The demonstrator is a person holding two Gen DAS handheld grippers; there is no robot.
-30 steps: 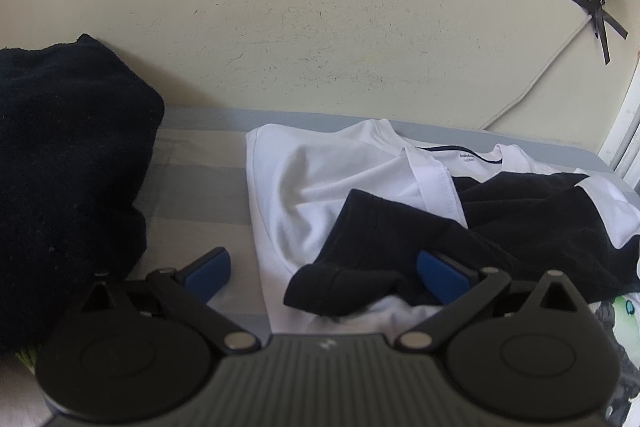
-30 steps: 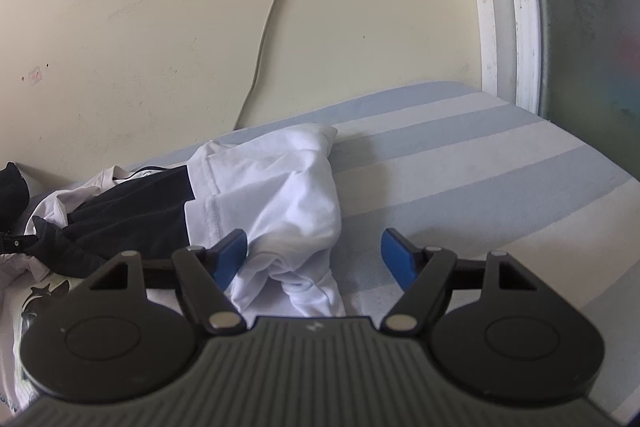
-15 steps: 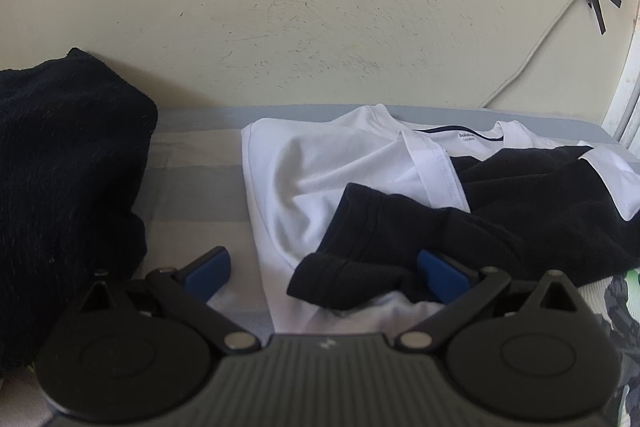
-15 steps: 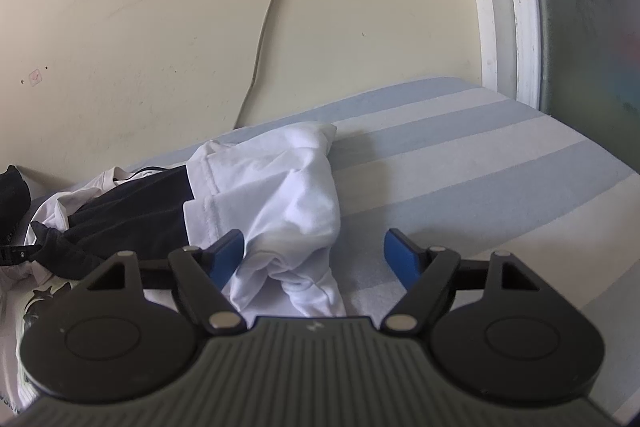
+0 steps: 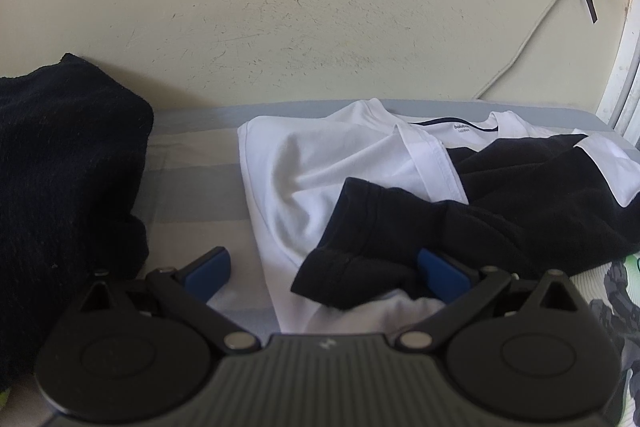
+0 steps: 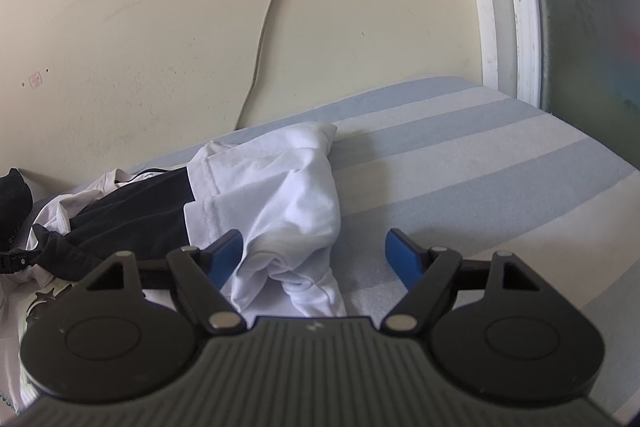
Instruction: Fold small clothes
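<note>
The white shirt lies rumpled on the striped bed by the wall, a black garment draped across it. The left gripper hovers low, jaws spread wide — the black sleeve's cuff lies between them. The right gripper, jaws likewise spread, straddles the shirt's bunched white sleeve. A dark knit pile sits at the left.

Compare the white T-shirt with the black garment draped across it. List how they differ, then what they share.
1. The white T-shirt lies underneath, on the striped bed sheet; the black garment lies on top of it.
2. The white T-shirt shows a neck label; the black garment shows none.
3. The white T-shirt's right end is bunched; the black garment's cuff curls up.

Shared: both are unfolded and crumpled.
</note>
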